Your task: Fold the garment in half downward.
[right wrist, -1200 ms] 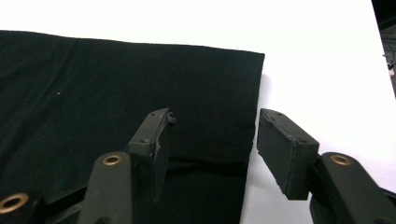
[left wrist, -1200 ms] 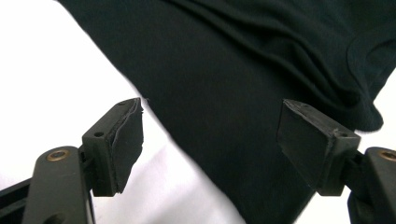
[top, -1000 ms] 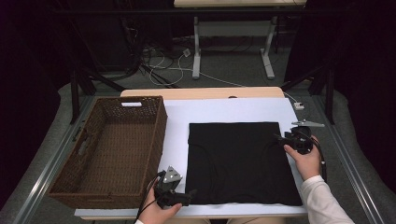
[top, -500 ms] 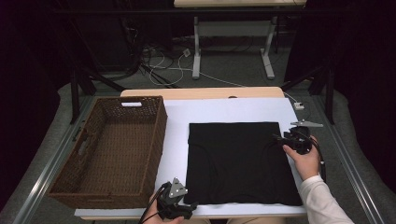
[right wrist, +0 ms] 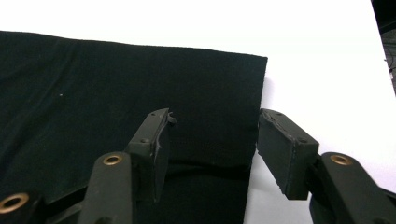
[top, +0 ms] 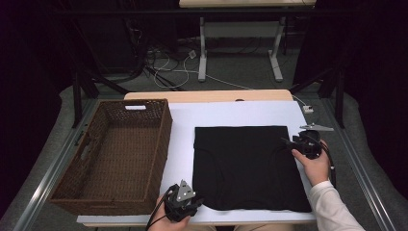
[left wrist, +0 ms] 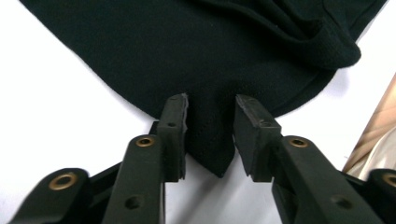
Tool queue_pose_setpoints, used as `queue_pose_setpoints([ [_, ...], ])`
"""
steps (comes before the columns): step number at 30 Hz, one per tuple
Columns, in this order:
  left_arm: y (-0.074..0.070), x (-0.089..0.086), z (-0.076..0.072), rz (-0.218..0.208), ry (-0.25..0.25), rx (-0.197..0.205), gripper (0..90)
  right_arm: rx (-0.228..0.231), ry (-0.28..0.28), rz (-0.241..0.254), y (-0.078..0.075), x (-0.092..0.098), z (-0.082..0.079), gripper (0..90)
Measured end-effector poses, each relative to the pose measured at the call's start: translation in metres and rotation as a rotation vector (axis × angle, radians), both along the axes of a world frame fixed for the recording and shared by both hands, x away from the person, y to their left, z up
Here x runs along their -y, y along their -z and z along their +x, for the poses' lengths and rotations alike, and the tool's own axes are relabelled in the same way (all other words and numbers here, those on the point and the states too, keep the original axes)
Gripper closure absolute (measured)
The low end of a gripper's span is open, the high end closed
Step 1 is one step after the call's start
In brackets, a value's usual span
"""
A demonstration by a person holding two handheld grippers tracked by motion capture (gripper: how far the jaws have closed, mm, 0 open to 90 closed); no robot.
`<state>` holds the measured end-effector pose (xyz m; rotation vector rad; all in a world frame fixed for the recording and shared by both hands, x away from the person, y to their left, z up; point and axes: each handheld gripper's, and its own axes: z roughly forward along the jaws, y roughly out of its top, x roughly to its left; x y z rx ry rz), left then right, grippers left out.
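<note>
Black cloth: corner between closing left tongs, unpinched; edge between open right tongs.

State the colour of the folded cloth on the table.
Black: the cloth shows best in the high view.

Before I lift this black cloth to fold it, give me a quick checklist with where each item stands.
1. Left hand-held gripper on a corner: ok. The near left corner of the black cloth lies between its jaws, which have just been closing.
2. Left pads pressing the fabric: not ok. Gaps show beside the corner.
3. Right hand-held gripper on the cloth's right edge: ok. That edge lies between its jaws.
4. Right pads clamped: not ok. The jaws stand apart, one over the cloth, one beyond its edge.
5. Cloth flat: ok, apart from a rumple near the left hand-held gripper.
6. Wicker basket apart from the cloth: ok. White table shows between them.
</note>
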<state>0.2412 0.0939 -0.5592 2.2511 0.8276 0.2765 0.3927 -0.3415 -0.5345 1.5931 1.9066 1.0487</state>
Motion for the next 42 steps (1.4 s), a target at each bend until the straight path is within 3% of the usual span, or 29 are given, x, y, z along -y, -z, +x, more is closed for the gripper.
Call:
queue_pose_setpoints([
  [2, 0.000, 0.001, 0.001, 0.004, 0.008, 0.008, 70.4, -0.001, 0.006, -0.008, 0.000, 0.000, 0.000, 44.4],
  [10, -0.004, 0.003, 0.010, -0.035, 0.042, -0.029, 83.3, 0.003, 0.004, -0.006, 0.000, 0.001, 0.000, 44.5],
  [18, -0.017, 0.004, 0.011, -0.069, 0.053, -0.015, 84.5, 0.011, 0.003, -0.011, -0.002, -0.002, -0.001, 44.5],
  [22, -0.024, 0.011, 0.013, -0.063, 0.078, 0.002, 84.4, 0.022, 0.003, -0.012, -0.003, -0.001, -0.001, 44.4],
  [28, -0.031, 0.033, 0.017, -0.069, 0.148, 0.021, 84.6, 0.023, 0.000, -0.006, -0.005, -0.004, -0.002, 44.4],
  [32, -0.030, 0.055, 0.016, -0.074, 0.209, 0.013, 84.7, 0.033, -0.015, -0.014, -0.008, -0.007, -0.003, 44.3],
  [38, -0.029, 0.087, 0.014, -0.087, 0.313, -0.013, 84.8, 0.050, -0.064, -0.022, -0.017, -0.019, -0.006, 44.1],
  [42, -0.027, 0.107, 0.010, -0.119, 0.368, -0.028, 84.8, 0.032, -0.131, -0.027, -0.020, -0.036, -0.008, 43.4],
])
